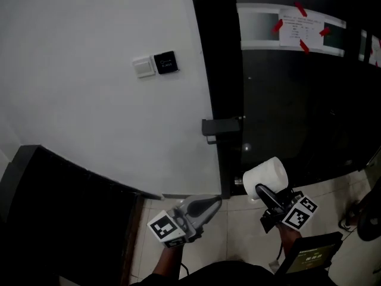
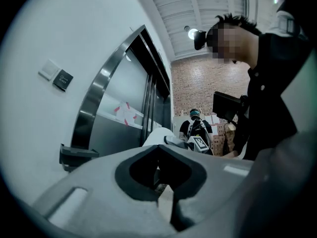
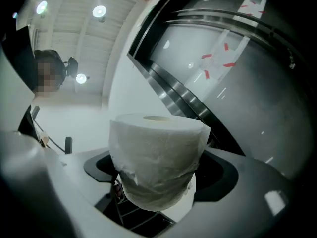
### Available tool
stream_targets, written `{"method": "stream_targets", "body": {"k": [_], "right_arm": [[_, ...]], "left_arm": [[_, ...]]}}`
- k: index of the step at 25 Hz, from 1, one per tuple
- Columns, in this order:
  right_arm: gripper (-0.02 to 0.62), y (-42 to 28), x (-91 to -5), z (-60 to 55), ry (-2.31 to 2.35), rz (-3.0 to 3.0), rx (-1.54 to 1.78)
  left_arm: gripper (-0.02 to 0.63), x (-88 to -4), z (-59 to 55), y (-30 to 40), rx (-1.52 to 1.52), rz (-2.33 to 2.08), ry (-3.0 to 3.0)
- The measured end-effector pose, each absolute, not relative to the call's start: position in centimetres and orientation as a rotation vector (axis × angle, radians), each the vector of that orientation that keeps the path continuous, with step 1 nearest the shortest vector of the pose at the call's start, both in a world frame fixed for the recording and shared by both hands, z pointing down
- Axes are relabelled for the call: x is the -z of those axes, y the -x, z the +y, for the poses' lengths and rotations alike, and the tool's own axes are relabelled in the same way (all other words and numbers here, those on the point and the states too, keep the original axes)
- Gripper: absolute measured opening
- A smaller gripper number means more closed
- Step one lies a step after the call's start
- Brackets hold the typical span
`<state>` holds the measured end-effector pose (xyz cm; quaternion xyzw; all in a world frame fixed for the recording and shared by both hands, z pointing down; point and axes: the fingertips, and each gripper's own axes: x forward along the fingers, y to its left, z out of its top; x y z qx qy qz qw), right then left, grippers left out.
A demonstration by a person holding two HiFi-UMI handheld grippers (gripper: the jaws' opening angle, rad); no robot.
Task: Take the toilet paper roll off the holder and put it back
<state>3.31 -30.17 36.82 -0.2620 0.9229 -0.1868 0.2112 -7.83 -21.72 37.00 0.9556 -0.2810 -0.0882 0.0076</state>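
In the right hand-held gripper (image 3: 158,178), the toilet paper roll (image 3: 157,145).

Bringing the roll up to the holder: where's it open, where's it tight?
Open: the dark door face between the toilet paper roll and the holder, and the bare white wall left of the holder, below the switch plates. Tight: low down, where the left gripper sits near the right gripper holding the roll.
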Motion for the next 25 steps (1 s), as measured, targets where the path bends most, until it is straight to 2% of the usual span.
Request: {"method": "stream_targets", "body": {"k": [7,25], "right_arm": [[0.439,-6.0,-38.6,-26.8,0.810,2.576,0.541],[0.439,-5.0,-37.8,-24.7,0.738,2.615,0.515]], "left_arm": [[0.002,-36.4,-20.4,3.6,0.319,-0.754,-3.023],[0.003,-36.3,-18.4,3.5,0.318,-0.835,-3.017]]}}
